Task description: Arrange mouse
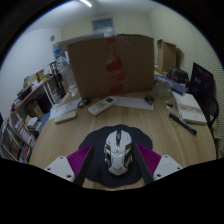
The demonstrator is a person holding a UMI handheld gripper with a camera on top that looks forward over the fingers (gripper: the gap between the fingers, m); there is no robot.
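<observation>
Fingers [70,165] spread wide, gripper [113,166] holding nothing; purple pads [153,160] face inward w/ clear gap each side of the mouse [117,152]. Mouse is white/grey w/ dark scroll strip down its middle, sits btwn the fingers on a dark mouse pad [100,140], resting on its own, not pressed by either pad. Pad lies on a light wooden desk [140,118], roughly centred under the mouse & reaching a bit beyond the fingertips.

Beyond the pad, toward the far desk edge: a flat white rectangular item [101,105], poss. a remote or small keyboard, hard to tell at this res. Left of it a white papery thing [64,113]. Behind both stands a big brown cardboard panel [112,62] upright, w/ red marks on its face. Right side of desk: an open book or notepad [190,108] and a dark pen-like stick [182,124] just nearer the gripper than it; a dark screen [203,80] stands past those. Left of the desk, shelves [30,110] w/ books & clutter. Ceiling light strip [86,3] overhead.
</observation>
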